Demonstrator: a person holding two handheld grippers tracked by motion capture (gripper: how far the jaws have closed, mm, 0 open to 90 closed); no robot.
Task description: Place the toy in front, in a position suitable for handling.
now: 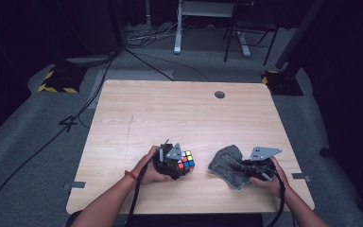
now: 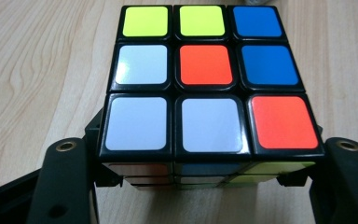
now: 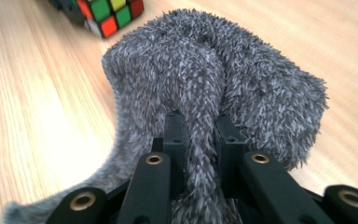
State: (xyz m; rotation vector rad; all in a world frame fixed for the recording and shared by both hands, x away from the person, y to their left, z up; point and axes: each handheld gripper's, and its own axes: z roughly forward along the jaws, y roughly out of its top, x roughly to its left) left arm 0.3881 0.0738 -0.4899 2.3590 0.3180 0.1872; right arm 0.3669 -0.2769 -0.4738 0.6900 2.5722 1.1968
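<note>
From above: left tongs (image 1: 182, 165) clamp puzzle cube (image 1: 186, 160) on desk (image 1: 170, 113), near front edge; tips hidden under grey plate. Right tongs (image 1: 238, 166) pinch grey cloth (image 1: 227, 163) just beside; forearms cut off at bottom.

Left gripper view: cube (image 2: 205, 79) wedged between black jaws, lower layers shadowed.

Right gripper view: jaws clenched on cloth fold (image 3: 205, 140); cube (image 3: 105, 14) cropped at top.

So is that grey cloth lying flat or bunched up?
Bunched up: the right gripper is shut on a fold of the cloth, and it humps off the table.
</note>
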